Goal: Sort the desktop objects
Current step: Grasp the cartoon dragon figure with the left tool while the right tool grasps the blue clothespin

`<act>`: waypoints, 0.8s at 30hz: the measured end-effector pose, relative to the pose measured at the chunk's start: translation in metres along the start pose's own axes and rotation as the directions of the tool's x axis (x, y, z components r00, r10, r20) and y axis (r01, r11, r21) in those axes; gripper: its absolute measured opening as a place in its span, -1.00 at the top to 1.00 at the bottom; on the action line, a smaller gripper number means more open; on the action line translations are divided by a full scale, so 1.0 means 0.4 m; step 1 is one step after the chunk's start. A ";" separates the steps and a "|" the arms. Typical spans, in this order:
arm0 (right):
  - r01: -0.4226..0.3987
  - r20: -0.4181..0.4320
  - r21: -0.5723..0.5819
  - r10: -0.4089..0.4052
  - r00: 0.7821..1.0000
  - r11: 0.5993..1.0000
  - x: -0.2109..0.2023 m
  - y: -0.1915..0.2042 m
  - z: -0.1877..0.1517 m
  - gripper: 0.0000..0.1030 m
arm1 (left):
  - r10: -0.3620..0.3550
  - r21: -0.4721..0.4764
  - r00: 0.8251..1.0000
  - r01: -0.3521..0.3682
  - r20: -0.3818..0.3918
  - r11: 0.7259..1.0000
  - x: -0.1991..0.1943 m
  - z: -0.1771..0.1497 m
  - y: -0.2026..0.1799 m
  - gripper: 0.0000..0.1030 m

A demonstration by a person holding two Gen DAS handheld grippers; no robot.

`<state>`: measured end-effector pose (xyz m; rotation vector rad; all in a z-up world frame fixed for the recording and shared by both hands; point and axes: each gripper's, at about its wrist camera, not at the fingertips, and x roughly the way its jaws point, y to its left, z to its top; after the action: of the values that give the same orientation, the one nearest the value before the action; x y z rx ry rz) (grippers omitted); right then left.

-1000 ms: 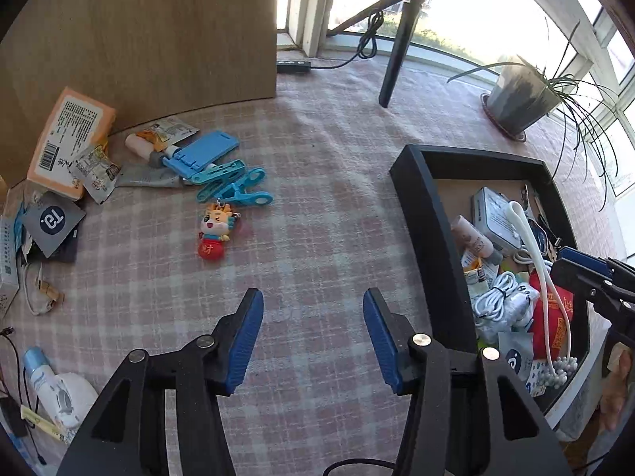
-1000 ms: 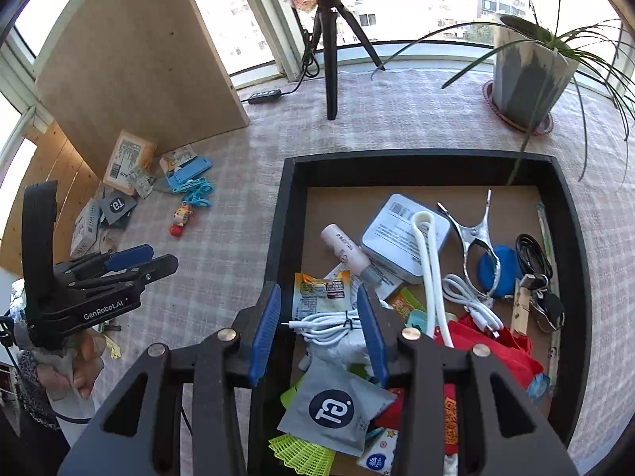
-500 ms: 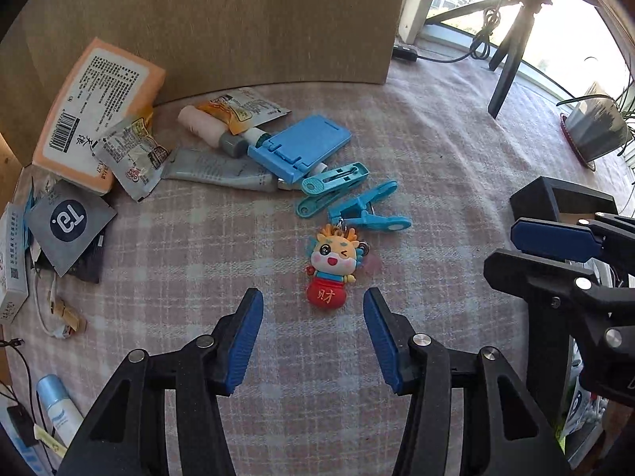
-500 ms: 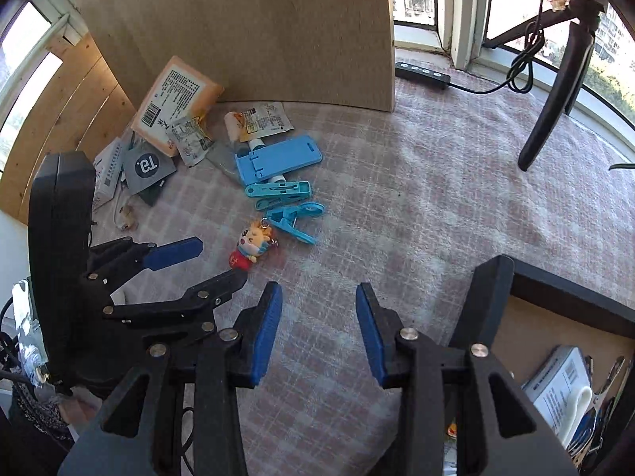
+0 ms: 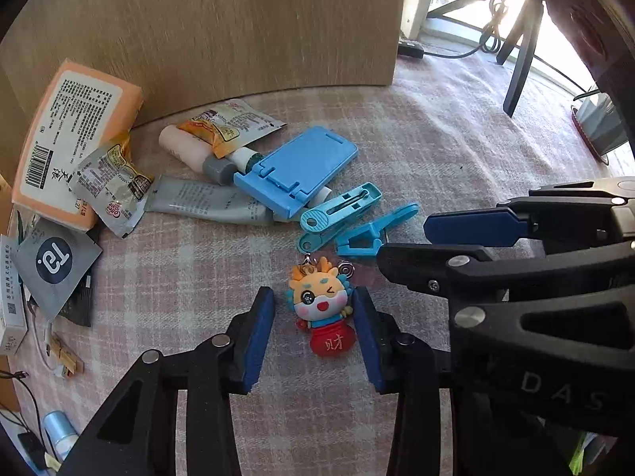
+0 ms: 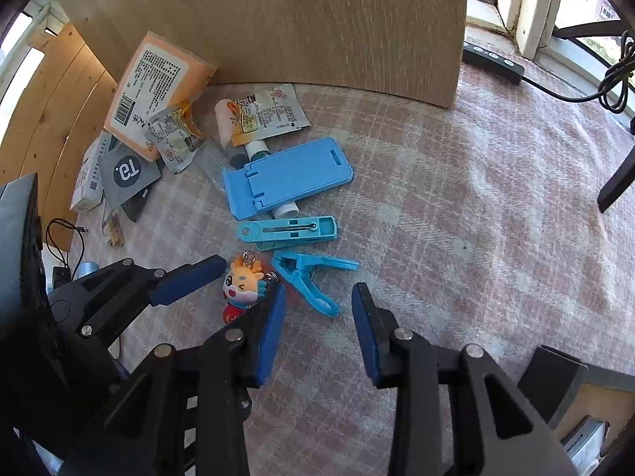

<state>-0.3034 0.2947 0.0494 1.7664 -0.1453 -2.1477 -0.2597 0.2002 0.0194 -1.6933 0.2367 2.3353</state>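
Observation:
A small dragon keychain toy [image 5: 321,309] lies on the checked cloth between the blue pads of my left gripper [image 5: 313,317]. Its jaws are closing, with a thin gap still showing at the left pad. A light-blue clamp clip [image 6: 307,277] lies just ahead of my right gripper [image 6: 317,309]. The clip's handle end reaches in between that gripper's closing jaws, and neither pad touches it. The right wrist view has the left gripper [image 6: 242,287] coming in from the left around the toy [image 6: 242,283]. The right gripper [image 5: 403,242] crosses the left wrist view from the right.
Beyond the toy lie a blue peg [image 5: 339,216], a blue phone stand [image 5: 295,170], tubes, sachets and an orange packet [image 5: 71,135]. A wooden board [image 5: 238,27] stands behind them. The black tray's corner [image 6: 555,373] shows at lower right. A power strip [image 6: 492,59] lies by the window.
Both grippers came down toward the pile. The right one swung from over the tray to the blue clip. Both pairs of jaws narrowed, the left pair around the toy.

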 end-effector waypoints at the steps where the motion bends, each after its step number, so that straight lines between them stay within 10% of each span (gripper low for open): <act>1: -0.001 -0.001 -0.001 0.001 1.000 1.000 0.006 0.000 0.001 0.47 | 0.003 -0.008 1.000 -0.003 0.001 1.000 0.001 0.001 0.005 0.39; 24: -0.051 0.054 0.098 0.046 0.998 0.994 -0.035 -0.021 -0.100 0.90 | -0.025 -0.067 0.999 0.026 0.024 0.997 -0.023 -0.125 0.072 0.41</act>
<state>-0.2644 0.3130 0.0514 1.7432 -0.3105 -2.1869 -0.2198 0.1580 0.0123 -1.6888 0.1330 2.3679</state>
